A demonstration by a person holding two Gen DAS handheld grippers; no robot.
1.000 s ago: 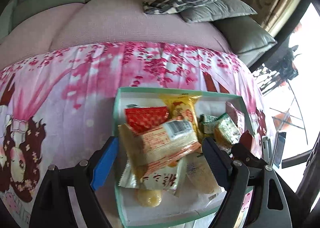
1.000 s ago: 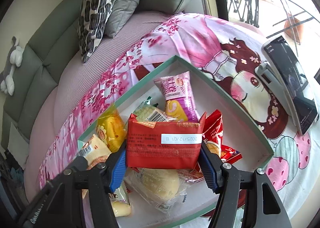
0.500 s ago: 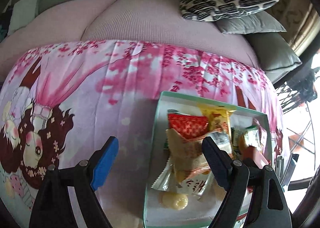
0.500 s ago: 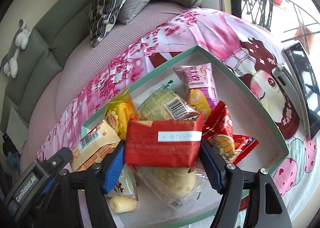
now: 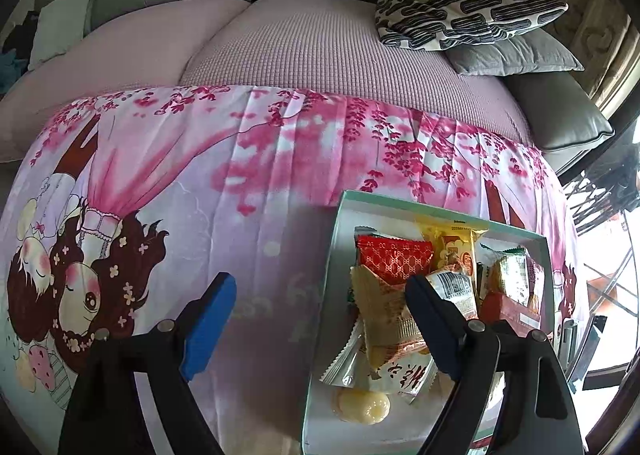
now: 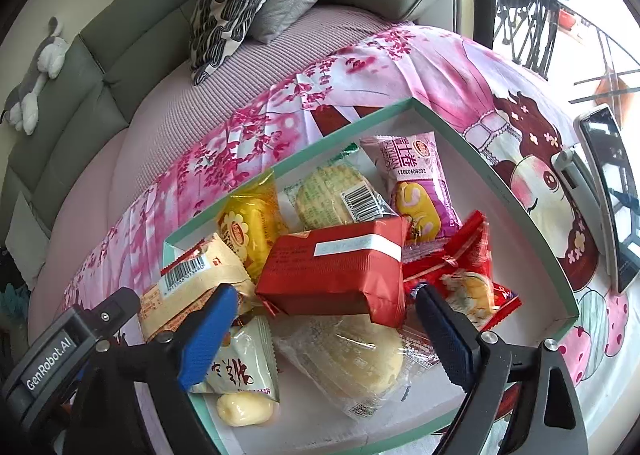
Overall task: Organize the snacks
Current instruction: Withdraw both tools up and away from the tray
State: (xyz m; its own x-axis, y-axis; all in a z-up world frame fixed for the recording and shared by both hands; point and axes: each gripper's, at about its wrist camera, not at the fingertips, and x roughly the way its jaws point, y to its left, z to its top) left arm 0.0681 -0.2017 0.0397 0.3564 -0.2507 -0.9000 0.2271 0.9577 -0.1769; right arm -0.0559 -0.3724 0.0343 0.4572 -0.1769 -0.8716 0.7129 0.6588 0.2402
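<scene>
Snacks lie heaped in the green-rimmed box (image 6: 496,175), red packet (image 6: 340,271) on top; both grippers' jaws stand wide and empty, nothing visibly left outside it.

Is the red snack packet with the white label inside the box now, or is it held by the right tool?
Inside the box. The red packet lies on other snacks; the right tool is open, apart from it.

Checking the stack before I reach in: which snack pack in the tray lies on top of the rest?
The solid red foil-wrapped pack with the white date strip. It rests across the yellow pack and the clear-wrapped bun.
</scene>
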